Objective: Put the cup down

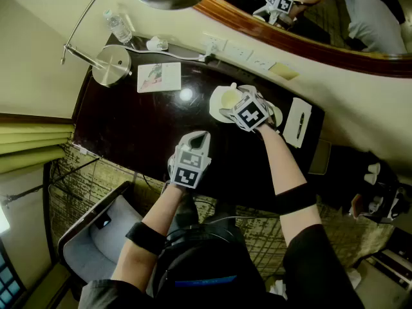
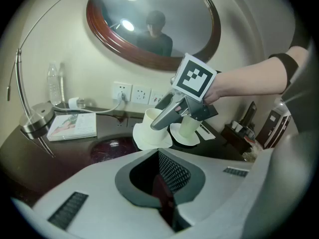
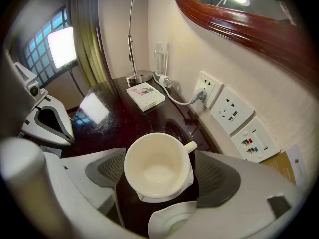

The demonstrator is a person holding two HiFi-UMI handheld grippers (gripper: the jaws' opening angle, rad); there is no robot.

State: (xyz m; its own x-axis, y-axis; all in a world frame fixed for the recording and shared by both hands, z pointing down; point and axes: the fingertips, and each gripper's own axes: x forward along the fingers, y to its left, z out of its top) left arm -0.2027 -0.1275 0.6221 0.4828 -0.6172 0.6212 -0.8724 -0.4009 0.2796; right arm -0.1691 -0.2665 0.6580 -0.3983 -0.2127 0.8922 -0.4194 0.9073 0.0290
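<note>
The cup (image 3: pixel 152 176) was a plain cream-white one, empty, with a smooth glazed inside and a small loop handle turned toward the wall. It stood upright on a white saucer (image 3: pixel 155 198) with a wavy rim, at the far side of the dark glossy desk (image 1: pixel 141 127), close to the wall. A second white saucer (image 1: pixel 275 116) lay just beside it to the right.

The right gripper (image 3: pixel 160 158) pointed steeply down over the cup, its jaws spread wide on either side of it. A gap showed between each pad and the cup wall, so the cup was released and rested on the saucer alone.

The left gripper (image 2: pixel 162 180) was well apart, over the near edge of the desk, with its jaws clenched together and nothing between them.

Farther left on the desk lay a booklet (image 1: pixel 159 77), then the round base of a lamp (image 1: pixel 111 64) and a water bottle (image 1: pixel 118 26) in the far left corner. Wall sockets (image 3: pixel 232 114) sat just behind the cup, under a wood-framed mirror (image 1: pixel 309 40). A notepad with a pen (image 1: pixel 297 122) lay at the right.
</note>
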